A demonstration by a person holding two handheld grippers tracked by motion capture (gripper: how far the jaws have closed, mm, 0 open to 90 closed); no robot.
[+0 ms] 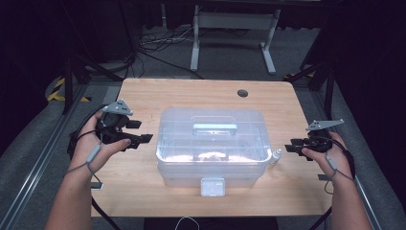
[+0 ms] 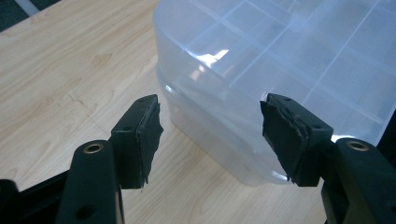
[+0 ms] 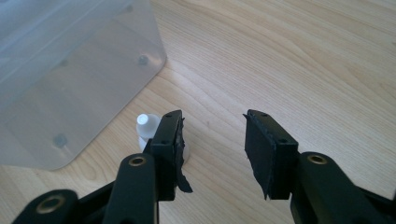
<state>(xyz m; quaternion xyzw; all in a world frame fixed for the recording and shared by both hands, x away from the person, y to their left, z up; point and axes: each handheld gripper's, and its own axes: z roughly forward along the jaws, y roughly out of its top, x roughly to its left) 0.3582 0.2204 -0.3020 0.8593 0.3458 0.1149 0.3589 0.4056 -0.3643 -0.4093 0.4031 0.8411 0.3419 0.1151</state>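
Black pads of right gripper (image 3: 212,154) nearest, lower middle of right gripper view, jaws wide, nothing between. Small white bottle (image 3: 148,128) just beyond one pad, upright, beside corner of clear plastic box (image 3: 70,79); centre-right in high view (image 1: 275,157). Light, smooth, probably slippery and easy to tip; best pinched across body, below cap. Left gripper (image 2: 210,140) also wide and empty, aimed at box corner (image 2: 224,116). Box stiff, bulky, lid latched, handle (image 1: 215,128) on top. Wooden table (image 1: 158,96) under all.
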